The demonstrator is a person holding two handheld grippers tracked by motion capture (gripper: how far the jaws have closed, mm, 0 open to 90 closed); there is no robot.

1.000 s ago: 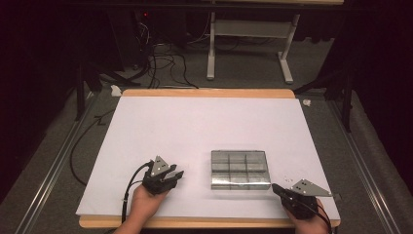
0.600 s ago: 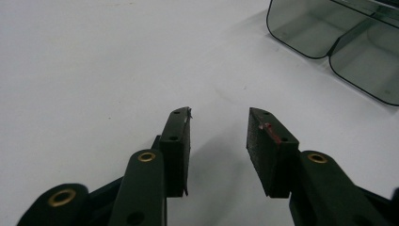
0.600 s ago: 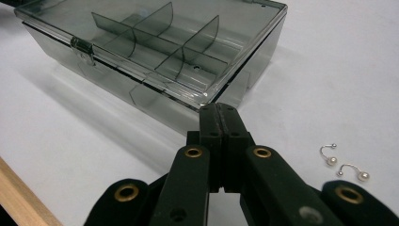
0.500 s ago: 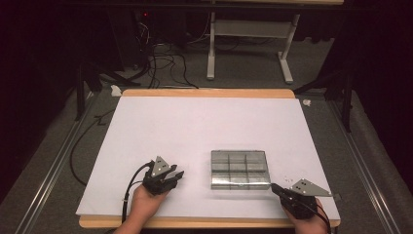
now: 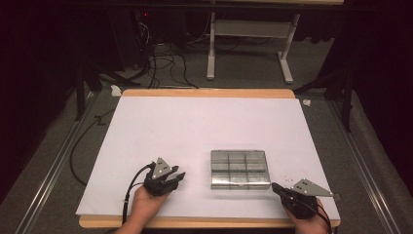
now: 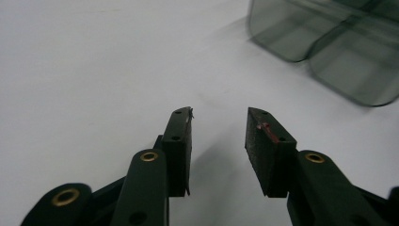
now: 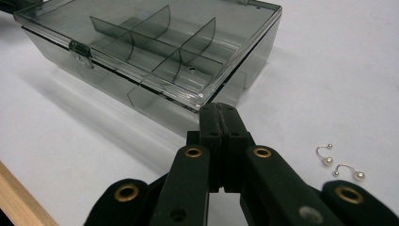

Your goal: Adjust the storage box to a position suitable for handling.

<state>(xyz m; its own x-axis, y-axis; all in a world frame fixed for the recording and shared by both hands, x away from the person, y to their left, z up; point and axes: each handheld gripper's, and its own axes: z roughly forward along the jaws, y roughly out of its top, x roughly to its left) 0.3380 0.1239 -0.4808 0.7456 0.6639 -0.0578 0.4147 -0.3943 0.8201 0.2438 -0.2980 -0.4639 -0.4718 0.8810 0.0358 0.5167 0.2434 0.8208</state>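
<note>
- Box (image 5: pixel 239 168) of smoky clear plastic sits shut on the white table (image 5: pixel 195 126), between the two grippers and near the front edge.
- Right gripper (image 7: pixel 221 115) — jaws pressed together on nothing — points at the box's near corner; two pearl earrings (image 7: pixel 341 165) lie just beside it.
- Left gripper (image 6: pixel 219 129) has just been closing, jaws apart with nothing between.
- Risk: a careless sweep could scatter the tiny earrings, or shut jaws could shove the box instead of catching its latch (image 7: pixel 80 49).

A smoky clear compartment box (image 5: pixel 239 168), lid shut, lies flat on the white table, two pearl earrings (image 7: pixel 339 165) near it.
</note>
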